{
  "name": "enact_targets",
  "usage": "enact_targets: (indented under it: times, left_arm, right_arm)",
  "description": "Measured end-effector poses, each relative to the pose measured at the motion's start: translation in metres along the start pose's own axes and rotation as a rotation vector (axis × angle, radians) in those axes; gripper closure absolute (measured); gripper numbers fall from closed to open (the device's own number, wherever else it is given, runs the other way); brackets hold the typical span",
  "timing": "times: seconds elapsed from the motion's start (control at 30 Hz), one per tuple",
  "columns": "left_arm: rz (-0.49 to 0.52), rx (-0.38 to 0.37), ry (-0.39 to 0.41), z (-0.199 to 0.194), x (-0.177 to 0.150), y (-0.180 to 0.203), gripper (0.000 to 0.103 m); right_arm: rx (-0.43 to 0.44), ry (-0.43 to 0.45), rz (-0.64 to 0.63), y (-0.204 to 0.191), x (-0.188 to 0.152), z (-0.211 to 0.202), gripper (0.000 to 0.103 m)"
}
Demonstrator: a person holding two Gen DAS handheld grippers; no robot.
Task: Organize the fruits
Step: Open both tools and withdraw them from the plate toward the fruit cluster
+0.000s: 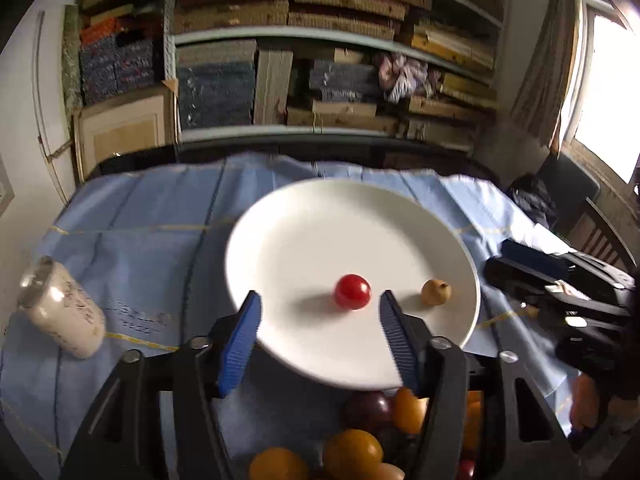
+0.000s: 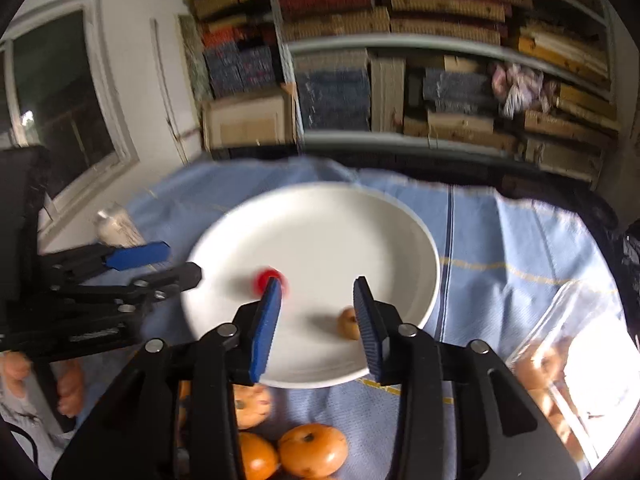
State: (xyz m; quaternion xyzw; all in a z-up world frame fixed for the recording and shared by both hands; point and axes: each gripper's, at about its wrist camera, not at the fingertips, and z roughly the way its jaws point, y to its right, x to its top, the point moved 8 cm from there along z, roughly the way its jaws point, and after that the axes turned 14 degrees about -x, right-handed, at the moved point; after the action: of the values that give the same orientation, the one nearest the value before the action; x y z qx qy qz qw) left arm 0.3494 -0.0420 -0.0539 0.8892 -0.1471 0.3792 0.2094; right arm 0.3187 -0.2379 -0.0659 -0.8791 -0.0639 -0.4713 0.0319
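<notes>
A white plate [image 1: 304, 240] lies on the blue cloth and holds a red cherry tomato [image 1: 352, 291] and a small yellow-brown fruit [image 1: 436, 292]. My left gripper [image 1: 318, 300] is open and empty over the plate's near edge, with the tomato between and just beyond its fingertips. Loose orange and dark fruits [image 1: 360, 440] lie below it. In the right wrist view my right gripper [image 2: 316, 284] is open and empty over the plate [image 2: 320, 220]. The tomato [image 2: 266, 278] sits behind its left fingertip and the small fruit [image 2: 347, 323] by its right finger. Orange fruits [image 2: 312, 450] lie near it.
A white jar [image 1: 60, 308] lies on its side at the cloth's left. The right gripper's body [image 1: 560, 296] sits right of the plate. A clear plastic bag of fruit [image 2: 568, 360] lies at the right. Packed shelves [image 1: 320, 60] stand behind the table.
</notes>
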Motion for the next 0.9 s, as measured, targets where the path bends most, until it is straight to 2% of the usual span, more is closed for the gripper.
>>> enact_targets:
  times: [0.03,0.1,0.2,0.33,0.47,0.53,0.73,0.9]
  left_arm:
    - [-0.006,-0.001,0.012,-0.011,-0.002,0.002,0.034]
    - [-0.002,0.001,0.004,-0.022,-0.011,0.006,0.033]
    - [0.017,0.043,-0.004,-0.043,-0.029,0.007,0.031]
    - [0.0,0.052,0.004,-0.069,-0.061,0.005,0.018]
    - [-0.012,0.064,0.011,-0.081,-0.1,0.005,0.016]
    - [0.006,0.07,0.015,-0.082,-0.116,0.008,0.016]
    - [0.086,0.068,0.003,-0.073,-0.129,0.023,0.016]
    - [0.088,0.075,-0.048,-0.056,-0.138,0.02,0.016]
  right_arm:
    - [0.006,0.042,0.005,-0.002,0.006,-0.019,0.047]
    - [0.021,0.089,0.004,-0.001,0.009,-0.047,0.036]
    - [0.037,0.104,-0.017,-0.004,-0.004,-0.082,0.031]
    - [-0.007,0.126,-0.031,0.006,-0.04,-0.109,0.015]
    - [-0.035,0.156,0.005,0.025,-0.081,-0.118,0.014]
    - [-0.049,0.137,0.029,0.037,-0.098,-0.111,0.013]
    - [-0.034,0.157,0.087,0.053,-0.1,-0.11,0.013]
    - [-0.025,0.095,0.107,0.055,-0.102,-0.095,0.013]
